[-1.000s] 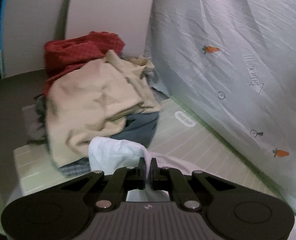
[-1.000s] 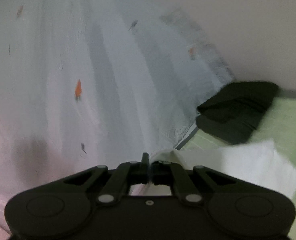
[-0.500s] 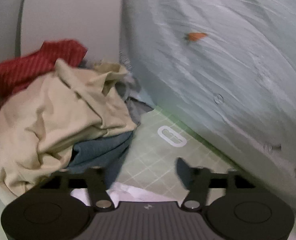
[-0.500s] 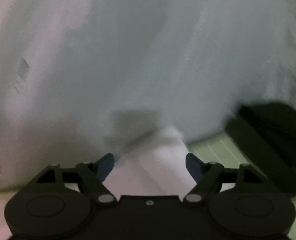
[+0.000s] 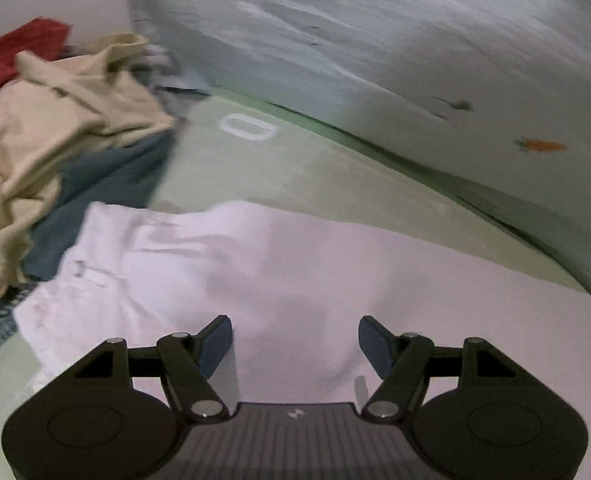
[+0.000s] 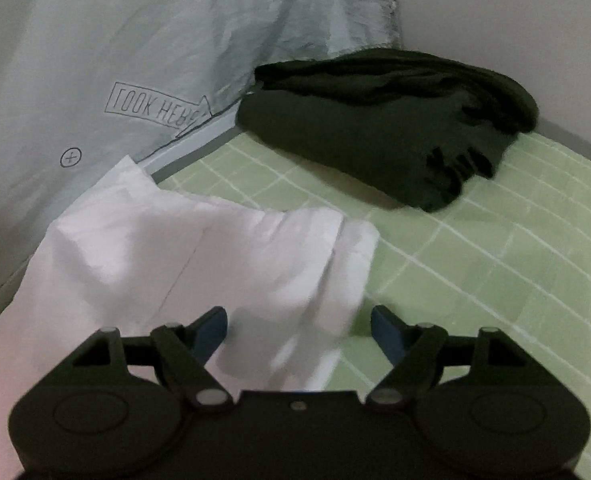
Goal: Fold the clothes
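White garment (image 5: 223, 276) lies flat beneath left gripper (image 5: 294, 340) and right gripper (image 6: 298, 330), both spread apart

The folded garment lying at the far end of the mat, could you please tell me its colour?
Black, or very dark; the folded garment shows best in the right wrist view.

"LOOK HERE" is printed upside down inside an arrow outline on the pale grey wrinkled sheet (image 6: 95, 60); a circled plus is printed below it.

Dim indoor lighting; left wrist view smearing with motion blur, right wrist view staying sharper, fisheye bending and darkening corners.
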